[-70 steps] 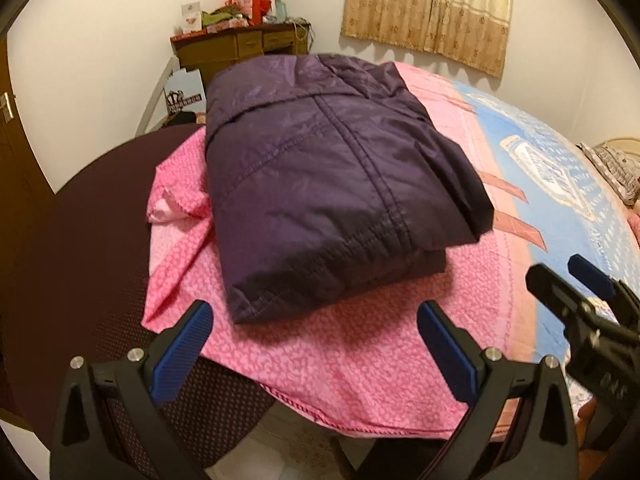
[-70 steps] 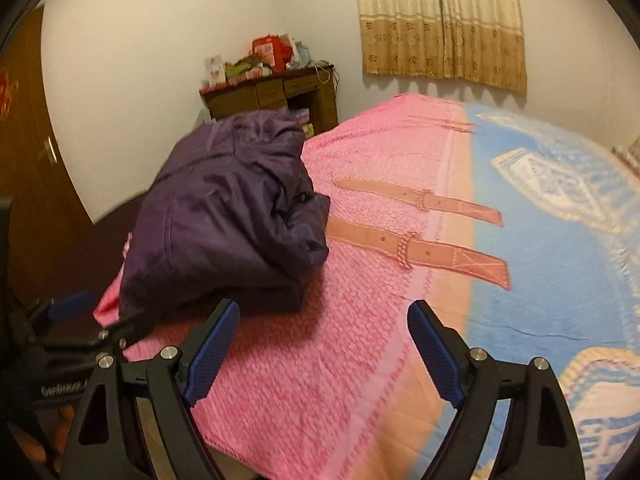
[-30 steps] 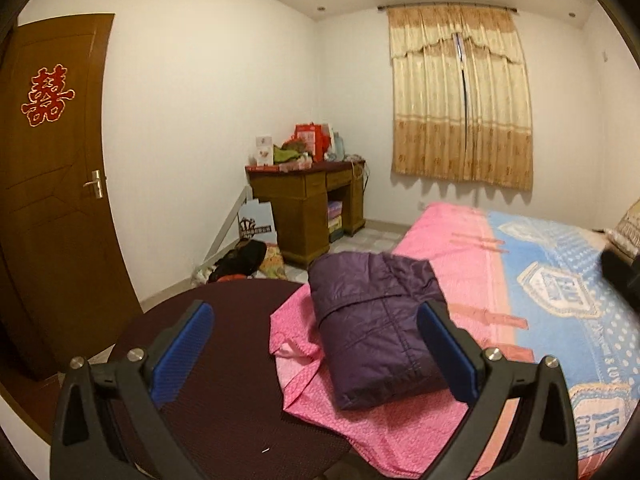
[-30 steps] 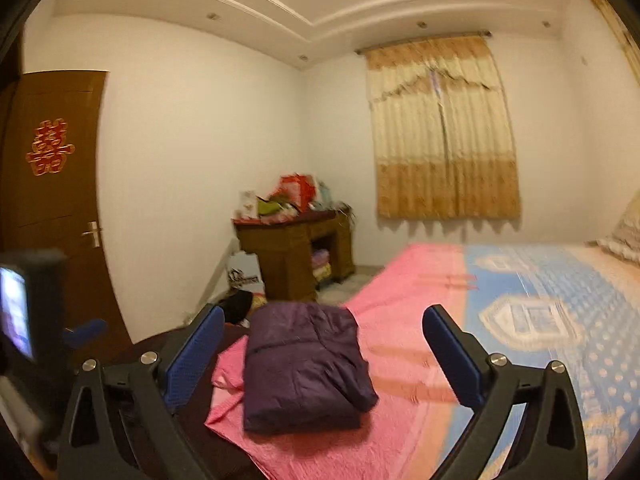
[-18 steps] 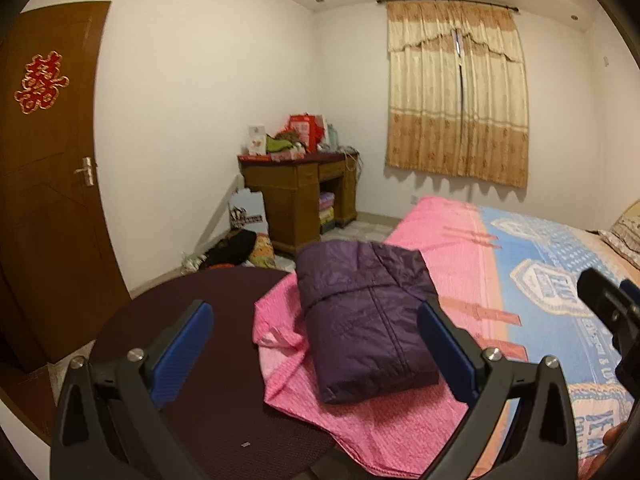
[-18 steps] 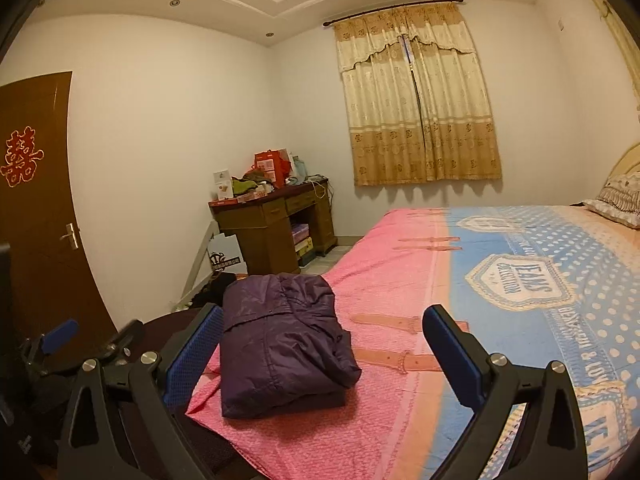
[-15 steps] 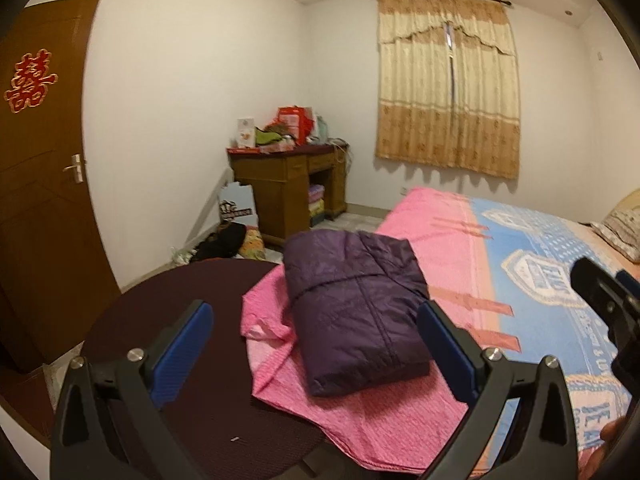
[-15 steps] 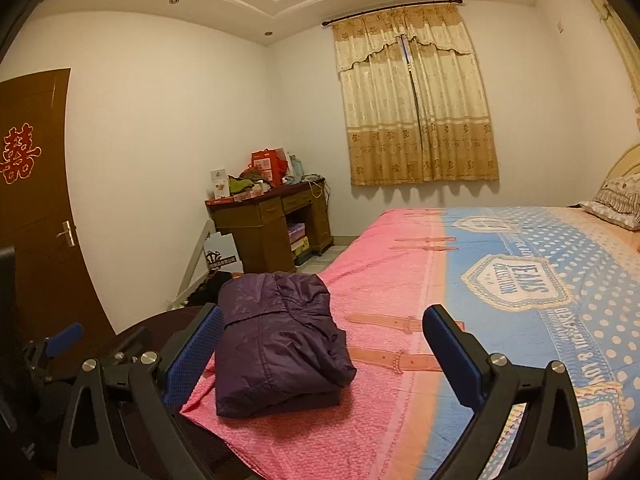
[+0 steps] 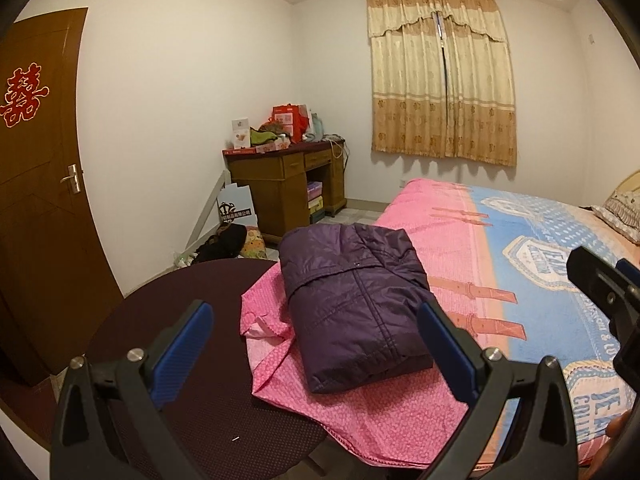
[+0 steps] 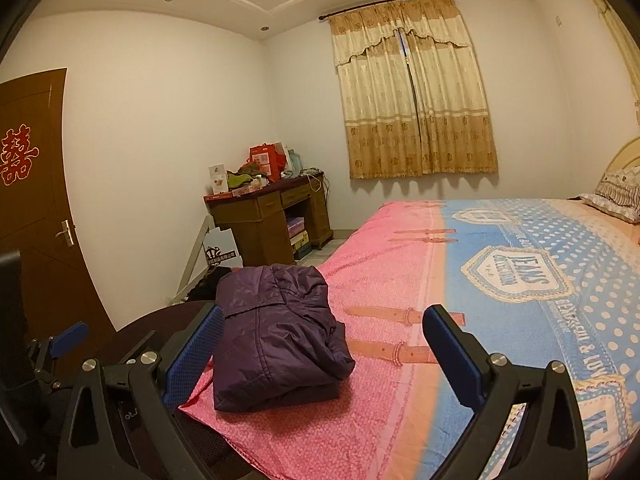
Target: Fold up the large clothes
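My left gripper (image 9: pixel 314 346) wide open, empty, my right gripper (image 10: pixel 322 354) same, both clear of jacket (image 9: pixel 352 306), folded on bed's (image 10: pixel 500 248) near-left pink corner, chair (image 9: pixel 192 344) left.

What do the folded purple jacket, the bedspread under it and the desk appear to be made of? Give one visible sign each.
Purple jacket: probably quilted nylon or polyester; slight sheen, stitched panels.
Bedspread: likely matte printed cotton; soft creases, no shine.
Desk: wood or wood veneer; brown, semi-gloss drawer fronts.
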Motion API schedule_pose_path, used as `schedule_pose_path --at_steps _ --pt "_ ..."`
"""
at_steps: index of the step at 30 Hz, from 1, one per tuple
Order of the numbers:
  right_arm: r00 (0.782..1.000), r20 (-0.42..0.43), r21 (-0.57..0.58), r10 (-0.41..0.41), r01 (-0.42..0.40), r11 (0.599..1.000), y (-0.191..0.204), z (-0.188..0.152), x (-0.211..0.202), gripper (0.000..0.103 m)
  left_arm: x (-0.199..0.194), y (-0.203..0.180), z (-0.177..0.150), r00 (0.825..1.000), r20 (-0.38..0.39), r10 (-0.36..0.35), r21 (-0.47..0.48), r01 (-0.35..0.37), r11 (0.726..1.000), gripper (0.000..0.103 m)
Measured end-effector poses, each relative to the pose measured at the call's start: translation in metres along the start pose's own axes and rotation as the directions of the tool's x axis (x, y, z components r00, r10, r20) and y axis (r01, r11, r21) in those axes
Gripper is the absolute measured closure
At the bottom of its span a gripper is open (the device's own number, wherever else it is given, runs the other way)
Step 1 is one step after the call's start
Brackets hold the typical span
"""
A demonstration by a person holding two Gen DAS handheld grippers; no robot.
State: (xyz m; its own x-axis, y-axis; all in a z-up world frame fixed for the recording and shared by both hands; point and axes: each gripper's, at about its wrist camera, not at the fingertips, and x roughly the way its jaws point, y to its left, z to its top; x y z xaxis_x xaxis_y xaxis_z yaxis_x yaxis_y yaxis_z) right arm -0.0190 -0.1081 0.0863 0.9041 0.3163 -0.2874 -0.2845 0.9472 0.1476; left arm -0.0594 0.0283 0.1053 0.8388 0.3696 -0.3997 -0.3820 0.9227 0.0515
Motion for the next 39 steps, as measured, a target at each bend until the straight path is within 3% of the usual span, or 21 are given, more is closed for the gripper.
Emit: schedule_pose_path --at_steps 39 --pt "1.0 -0.021 0.029 0.006 -0.005 1.0 -0.011 -0.006 0.006 0.003 0.008 0.005 0.001 1.0 -0.005 0.03 0.0 -0.03 1.0 0.0"
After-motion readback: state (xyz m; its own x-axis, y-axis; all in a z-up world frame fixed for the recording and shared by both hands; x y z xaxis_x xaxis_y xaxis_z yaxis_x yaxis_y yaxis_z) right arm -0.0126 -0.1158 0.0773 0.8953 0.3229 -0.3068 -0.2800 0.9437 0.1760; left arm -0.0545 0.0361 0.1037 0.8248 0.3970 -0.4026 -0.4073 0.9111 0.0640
